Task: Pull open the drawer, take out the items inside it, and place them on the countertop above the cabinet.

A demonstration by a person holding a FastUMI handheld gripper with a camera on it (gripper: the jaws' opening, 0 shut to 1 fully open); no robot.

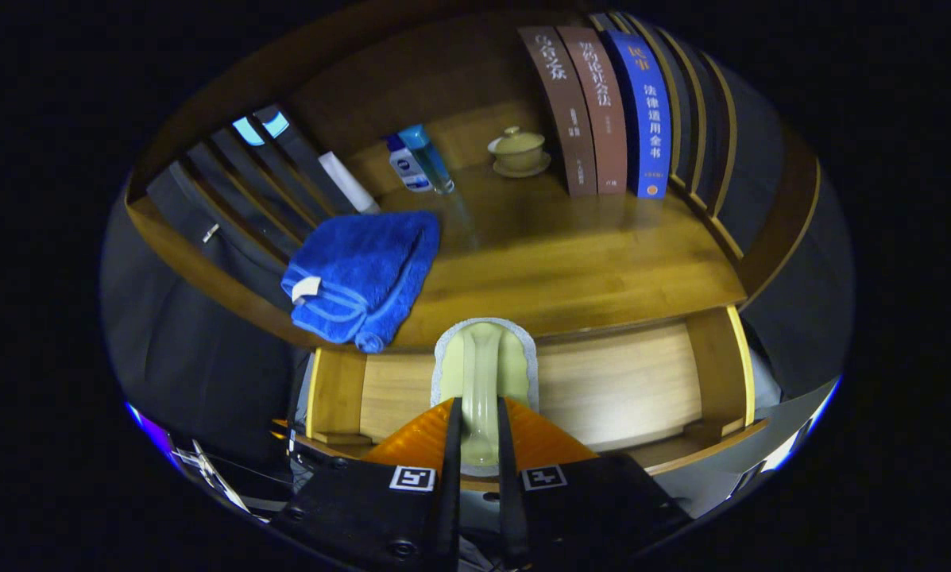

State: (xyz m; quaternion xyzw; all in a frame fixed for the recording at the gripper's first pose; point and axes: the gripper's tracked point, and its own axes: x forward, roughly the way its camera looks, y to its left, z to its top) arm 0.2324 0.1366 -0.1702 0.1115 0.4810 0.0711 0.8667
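On the left edge of the countertop [570, 270] a folded blue towel [360, 274] hangs a little over the front edge, and behind it, near the back, stand a white-and-blue bottle [408, 165] and a clear blue bottle [429, 157]. Further right, a lidded cup on a saucer [517, 151] sits at the back, with upright books [606, 111] beside it toward the back right corner. Below the front edge the drawer [626, 381] stands pulled open, and over it the gripper [481, 433] has its fingers almost together, pressing from both sides on a pale green item in a white-edged pack [485, 365], which reaches up to the countertop's front edge.
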